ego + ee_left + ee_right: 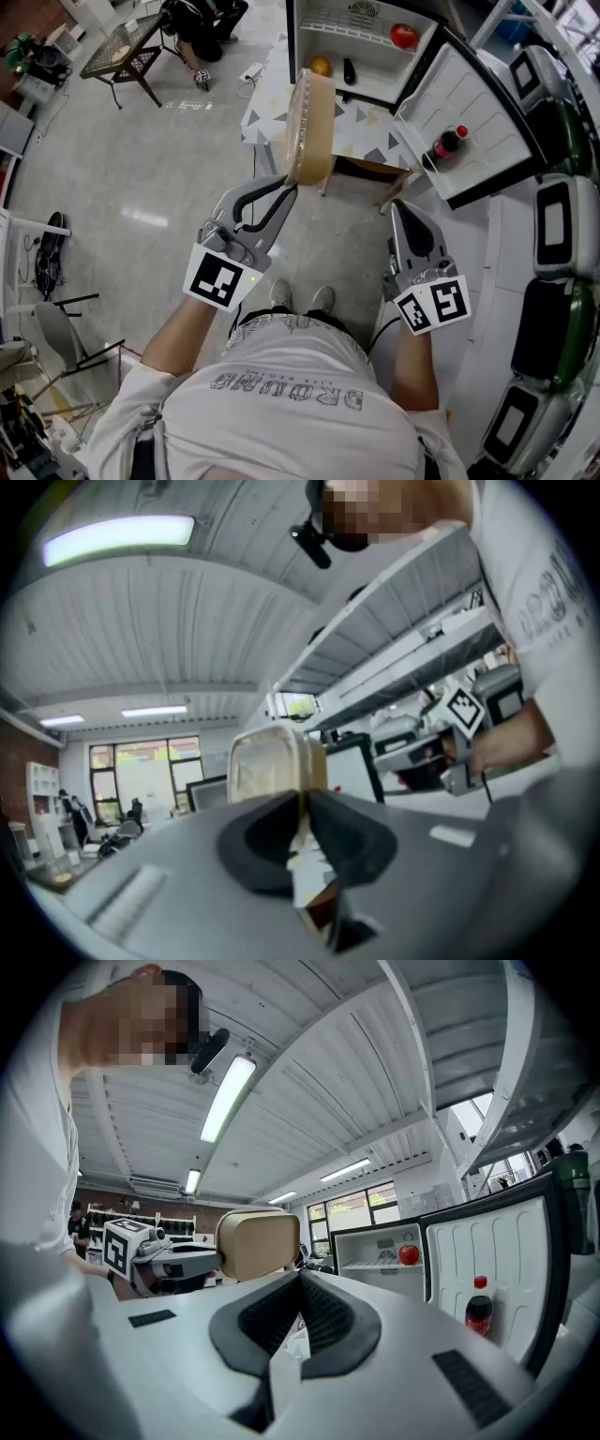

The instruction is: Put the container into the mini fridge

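Note:
A tan container (311, 127) with a clear lid hangs on its side in the air in front of the mini fridge (361, 42). My left gripper (289, 187) is shut on its lower rim. In the left gripper view the container (277, 761) stands just past the pinched jaws of that gripper (302, 803). The fridge's door (473, 131) is swung open to the right. My right gripper (401, 208) is lower right of the container, shut with nothing in it. In the right gripper view its jaws (300, 1283) meet, with the container (258, 1241) to the left and the fridge (380, 1251) beyond.
A red apple (404, 36), an orange (321, 67) and a dark item (349, 70) lie inside the fridge. A cola bottle (448, 142) stands in the door shelf. The fridge rests on a patterned tabletop (267, 112). Appliances (558, 225) line the right side.

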Demonstrator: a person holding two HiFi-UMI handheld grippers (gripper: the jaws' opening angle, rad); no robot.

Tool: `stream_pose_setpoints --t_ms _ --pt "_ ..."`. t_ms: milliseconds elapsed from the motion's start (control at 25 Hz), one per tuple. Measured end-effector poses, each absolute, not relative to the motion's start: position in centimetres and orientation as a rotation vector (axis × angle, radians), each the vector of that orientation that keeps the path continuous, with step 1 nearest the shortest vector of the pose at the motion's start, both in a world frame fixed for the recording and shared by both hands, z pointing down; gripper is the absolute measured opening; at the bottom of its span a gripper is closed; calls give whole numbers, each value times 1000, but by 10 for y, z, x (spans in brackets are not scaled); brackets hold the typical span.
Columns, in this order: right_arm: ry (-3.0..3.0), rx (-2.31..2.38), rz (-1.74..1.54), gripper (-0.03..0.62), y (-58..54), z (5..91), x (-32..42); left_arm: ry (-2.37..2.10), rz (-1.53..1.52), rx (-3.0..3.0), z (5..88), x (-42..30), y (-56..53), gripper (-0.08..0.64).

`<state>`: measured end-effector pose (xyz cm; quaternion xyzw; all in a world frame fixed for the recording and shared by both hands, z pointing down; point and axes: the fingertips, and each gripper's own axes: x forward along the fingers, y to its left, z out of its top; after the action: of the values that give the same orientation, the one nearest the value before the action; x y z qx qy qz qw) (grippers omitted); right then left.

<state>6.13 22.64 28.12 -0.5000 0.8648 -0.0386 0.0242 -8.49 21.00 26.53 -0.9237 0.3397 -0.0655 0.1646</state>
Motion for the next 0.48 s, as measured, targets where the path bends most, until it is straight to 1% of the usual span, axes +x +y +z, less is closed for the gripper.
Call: stream_pose_setpoints --t_ms 480 --pt "2654 -1536 -173 2 220 289 93 995 -224 -2616 272 -59 209 44"
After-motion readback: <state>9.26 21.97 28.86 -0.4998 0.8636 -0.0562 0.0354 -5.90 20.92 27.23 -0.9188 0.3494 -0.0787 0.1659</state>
